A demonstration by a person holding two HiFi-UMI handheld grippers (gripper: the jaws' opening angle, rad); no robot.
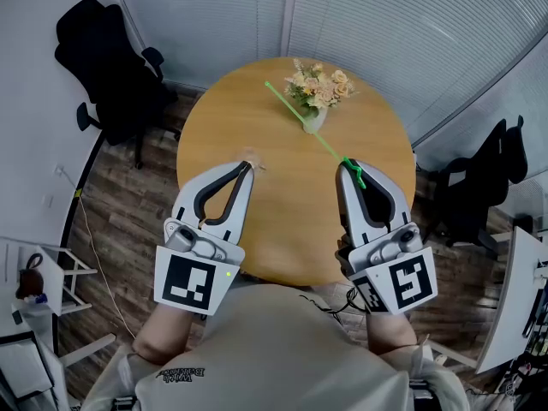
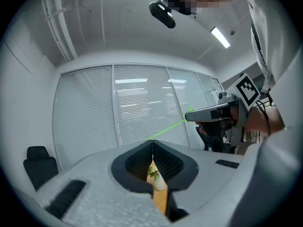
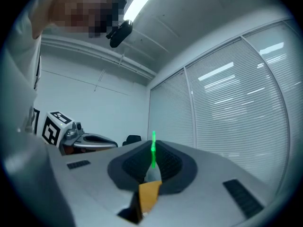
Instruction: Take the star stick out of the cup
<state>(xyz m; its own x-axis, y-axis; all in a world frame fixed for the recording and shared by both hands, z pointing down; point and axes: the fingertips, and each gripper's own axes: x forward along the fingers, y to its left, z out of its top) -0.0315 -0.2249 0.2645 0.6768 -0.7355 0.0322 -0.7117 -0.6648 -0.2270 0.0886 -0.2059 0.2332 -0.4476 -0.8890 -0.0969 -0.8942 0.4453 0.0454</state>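
Star stick [image 1: 332, 148], thin, light and probably flexible, is pinched near its end, a sensible hold, by the right hand-held gripper [image 1: 345, 165] and slants across the cup [image 1: 314, 121] on the desk [image 1: 282, 217]; the left hand-held gripper [image 1: 250, 166] is pressed together, empty.

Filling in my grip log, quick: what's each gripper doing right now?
Left gripper: jaws closed, nothing held.
Right gripper: jaws closed on the green stick.
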